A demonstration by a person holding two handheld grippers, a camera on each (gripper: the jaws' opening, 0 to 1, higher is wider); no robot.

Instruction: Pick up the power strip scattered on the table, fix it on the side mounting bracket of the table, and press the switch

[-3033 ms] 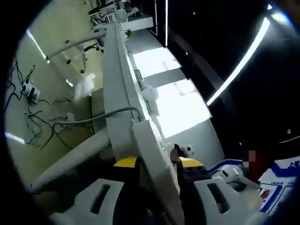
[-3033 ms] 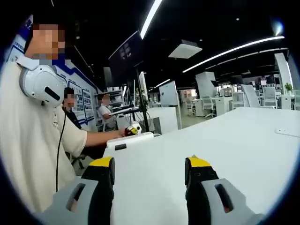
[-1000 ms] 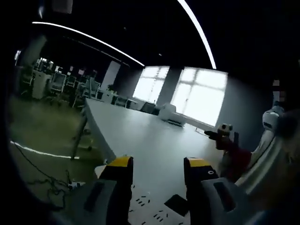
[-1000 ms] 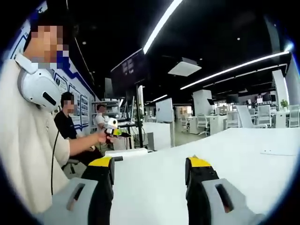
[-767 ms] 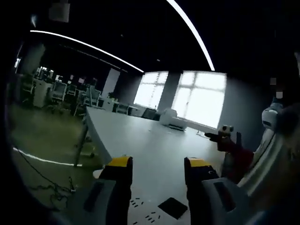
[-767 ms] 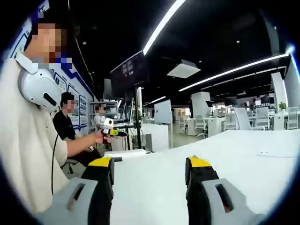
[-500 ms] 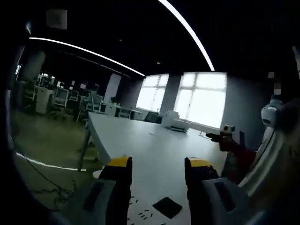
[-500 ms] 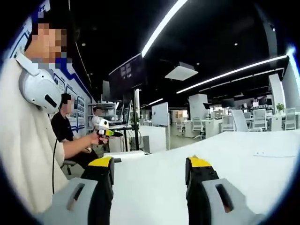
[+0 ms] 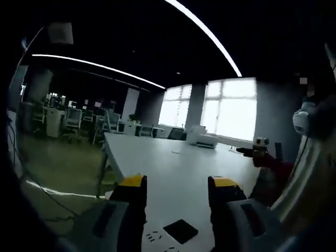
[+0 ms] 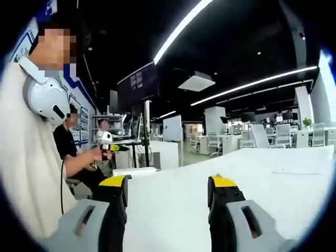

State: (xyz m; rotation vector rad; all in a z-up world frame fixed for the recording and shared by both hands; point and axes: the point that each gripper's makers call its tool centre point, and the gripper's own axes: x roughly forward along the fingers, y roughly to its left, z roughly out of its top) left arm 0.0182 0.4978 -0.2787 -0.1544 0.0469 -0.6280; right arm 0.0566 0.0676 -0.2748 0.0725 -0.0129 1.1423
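Observation:
My left gripper (image 9: 178, 182) is open with nothing between its yellow-tipped jaws. Just below them lies the white power strip (image 9: 155, 237), showing small dark slots and its black switch (image 9: 180, 231). It sits at the near end of the long white table (image 9: 173, 168). My right gripper (image 10: 168, 184) is open over the table (image 10: 252, 173), nothing in it. In the right gripper view the power strip (image 10: 134, 171) is a white block at the table's far end. The left gripper (image 10: 106, 142), held in a hand, hovers above and left of it. The right gripper (image 9: 256, 152) appears at the right of the left gripper view.
A person in a pale shirt (image 10: 26, 173) with a white headset (image 10: 44, 97) stands close on the left. Two more people sit behind at desks with monitors (image 10: 136, 84). A white box (image 9: 202, 139) sits far down the table. Cables (image 9: 47, 191) lie on the floor.
Three seconds ago the left gripper held the power strip at the table's side; now it is open above it. Over the last second the left gripper lifted slightly. The right gripper's view drifted a little.

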